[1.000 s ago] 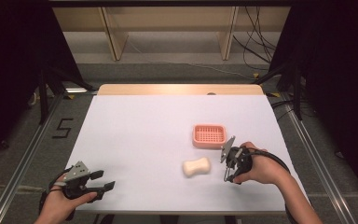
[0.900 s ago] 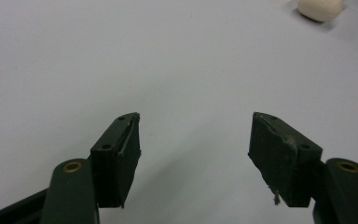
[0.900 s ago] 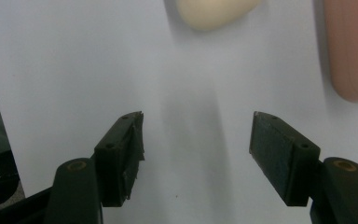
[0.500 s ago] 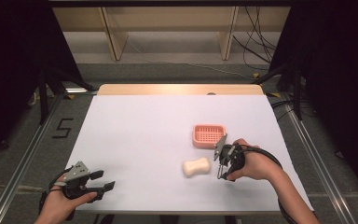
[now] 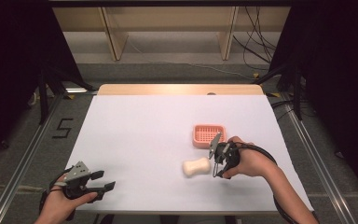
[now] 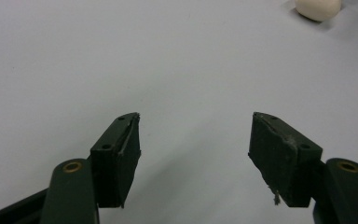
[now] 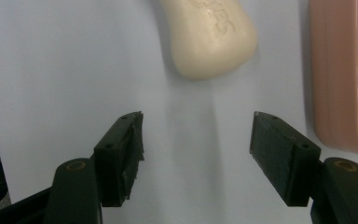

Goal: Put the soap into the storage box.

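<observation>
In the right gripper view, the top edge cuts off the soap bar (image 7: 208, 37), so its embossed letters cannot be read fully, and the right edge cuts off the pink soap dish (image 7: 345, 74). In the left gripper view, only the lower part of the soap bar (image 6: 318, 9) is visible at the top edge.

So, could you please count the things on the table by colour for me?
Cream: 1, the soap
Pink: 1, the soap dish
Total: 2
</observation>
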Available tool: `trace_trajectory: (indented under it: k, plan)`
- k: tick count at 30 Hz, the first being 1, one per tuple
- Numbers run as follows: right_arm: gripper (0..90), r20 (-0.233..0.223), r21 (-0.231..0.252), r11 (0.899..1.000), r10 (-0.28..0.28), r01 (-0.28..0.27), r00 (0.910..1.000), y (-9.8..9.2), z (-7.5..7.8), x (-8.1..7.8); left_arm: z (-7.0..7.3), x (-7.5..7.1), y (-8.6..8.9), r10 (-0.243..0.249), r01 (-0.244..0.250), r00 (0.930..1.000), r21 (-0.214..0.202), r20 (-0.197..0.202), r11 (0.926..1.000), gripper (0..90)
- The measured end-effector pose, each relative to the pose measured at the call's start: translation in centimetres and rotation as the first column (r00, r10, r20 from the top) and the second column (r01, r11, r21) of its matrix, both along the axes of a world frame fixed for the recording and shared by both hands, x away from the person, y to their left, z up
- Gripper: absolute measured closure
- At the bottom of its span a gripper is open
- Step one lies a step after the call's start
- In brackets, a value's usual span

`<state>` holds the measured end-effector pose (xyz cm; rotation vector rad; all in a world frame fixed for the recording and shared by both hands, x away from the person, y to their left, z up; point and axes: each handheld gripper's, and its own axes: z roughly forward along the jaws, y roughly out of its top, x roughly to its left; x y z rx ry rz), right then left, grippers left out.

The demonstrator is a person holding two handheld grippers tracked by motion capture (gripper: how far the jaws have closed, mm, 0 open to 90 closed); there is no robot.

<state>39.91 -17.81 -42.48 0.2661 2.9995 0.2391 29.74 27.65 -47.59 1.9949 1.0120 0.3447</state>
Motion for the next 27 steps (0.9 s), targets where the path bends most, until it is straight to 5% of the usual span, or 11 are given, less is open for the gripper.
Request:
trace_trajectory:
  k: [6, 7, 9, 11, 14, 15, 23, 25, 27]
  plan:
    - [35.4, 0.004, 0.003, 1.0, -0.016, 0.016, 0.9999, 0.6, 0.4, 0.2, 0.1, 0.0, 0.0, -0.003, 0.003, 1.0, 0.001, -0.003, 1.0, 33.2]
    - [35.5, 0.022, 0.007, 0.999, 0.036, -0.037, 0.9991, 0.6, 0.4, 0.6, 0.0, 0.0, 0.0, 0.003, -0.003, 1.0, 0.0, 0.0, 1.0, 33.2]
    - [35.4, 0.008, 0.002, 1.0, -0.021, 0.021, 0.9997, 1.0, 0.6, 0.3, 0.1, 0.0, 0.0, -0.003, 0.003, 1.0, 0.0, -0.005, 1.0, 33.2]
    - [35.4, 0.029, 0.004, 0.999, 0.039, -0.039, 0.9988, 1.3, 0.6, 0.8, 0.1, 0.0, 0.0, -0.003, 0.003, 1.0, -0.001, -0.005, 1.0, 33.2]
    - [34.9, 0.011, 0.0, 1.0, 0.006, -0.006, 0.9999, 1.8, 0.6, 0.5, 0.0, 0.0, 0.0, -0.004, 0.004, 1.0, -0.002, -0.005, 1.0, 33.2]
    - [34.8, 0.023, 0.0, 0.999, 0.052, -0.052, 0.9984, 1.9, 0.5, 0.9, 0.0, 0.0, 0.0, -0.004, 0.004, 1.0, -0.002, -0.004, 1.0, 33.2]
    - [34.0, 0.014, 0.006, 1.0, 0.022, -0.022, 0.9997, 2.9, 0.6, 1.0, 0.1, 0.1, 0.1, -0.01, 0.01, 0.9999, 0.006, 0.007, 0.9999, 32.6]
    - [33.8, 0.019, 0.008, 0.998, 0.068, -0.068, 0.9975, 3.1, 0.5, 1.3, 0.1, 0.0, -0.1, 0.0, 0.0, 1.0, -0.016, 0.0, 0.9999, 32.6]
    - [33.6, 0.011, 0.008, 1.0, 0.029, -0.029, 0.9995, 3.4, 0.5, 1.0, 0.1, -0.1, -0.1, 0.003, -0.003, 0.9999, -0.019, -0.011, 0.9998, 32.6]
